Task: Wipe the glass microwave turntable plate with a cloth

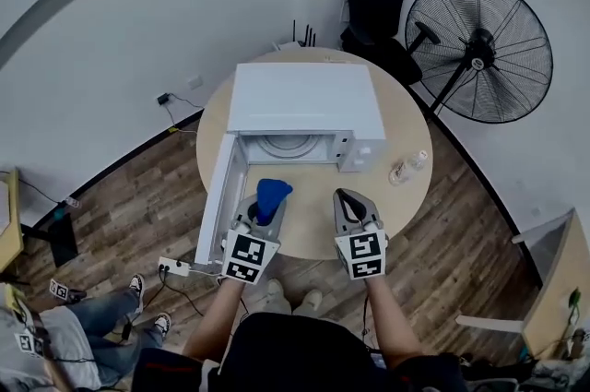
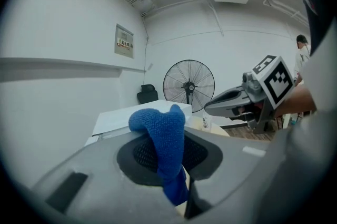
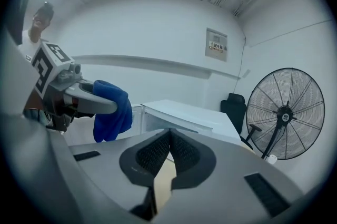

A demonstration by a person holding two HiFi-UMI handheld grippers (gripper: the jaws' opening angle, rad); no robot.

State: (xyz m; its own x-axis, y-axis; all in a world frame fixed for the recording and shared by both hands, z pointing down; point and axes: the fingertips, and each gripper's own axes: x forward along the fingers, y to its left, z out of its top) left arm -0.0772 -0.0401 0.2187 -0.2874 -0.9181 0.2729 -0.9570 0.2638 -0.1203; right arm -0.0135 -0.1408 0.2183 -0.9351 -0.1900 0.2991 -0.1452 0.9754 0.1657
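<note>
Left hand-held gripper (image 1: 262, 212) pinching blue cloth (image 1: 274, 193), right hand-held gripper (image 1: 347, 199) pressed together, empty

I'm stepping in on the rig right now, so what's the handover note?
Left hand-held gripper: shut on the blue cloth, in front of the microwave.
Right hand-held gripper: shut, empty.
Microwave door open; glass turntable plate inside the cavity, nothing touching it.
Whether it's been wiped can't be told.
Likely to do: wipe the plate with the cloth.
</note>
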